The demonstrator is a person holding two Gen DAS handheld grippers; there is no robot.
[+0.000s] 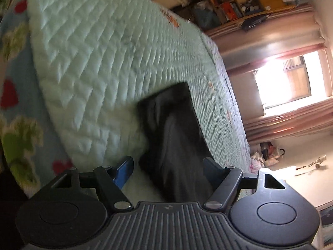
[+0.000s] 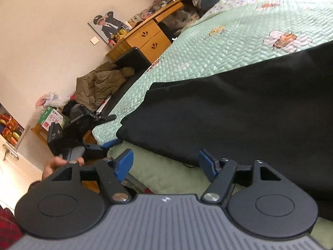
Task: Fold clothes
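Observation:
A black garment [image 1: 172, 129] lies folded into a long strip on the mint quilted bed cover [image 1: 100, 58]. In the left wrist view its near end runs down between the blue pads [image 1: 124, 170] of my left gripper [image 1: 168, 168], which stands open and does not press on the cloth. In the right wrist view the same garment [image 2: 239, 108] fills the right side. My right gripper [image 2: 166, 164] is open just off the garment's near edge, with nothing pinched. A hand [image 2: 54, 166] holds the left gripper [image 2: 104, 144] at the bed's corner.
A floral blanket [image 1: 16, 104] borders the quilt. Beside the bed stand a wooden desk with drawers [image 2: 149, 39], a chair with a brown jacket [image 2: 100, 83], bags and a box [image 2: 52, 116]. Shelves [image 1: 239, 0] and a bright window [image 1: 285, 83] lie beyond.

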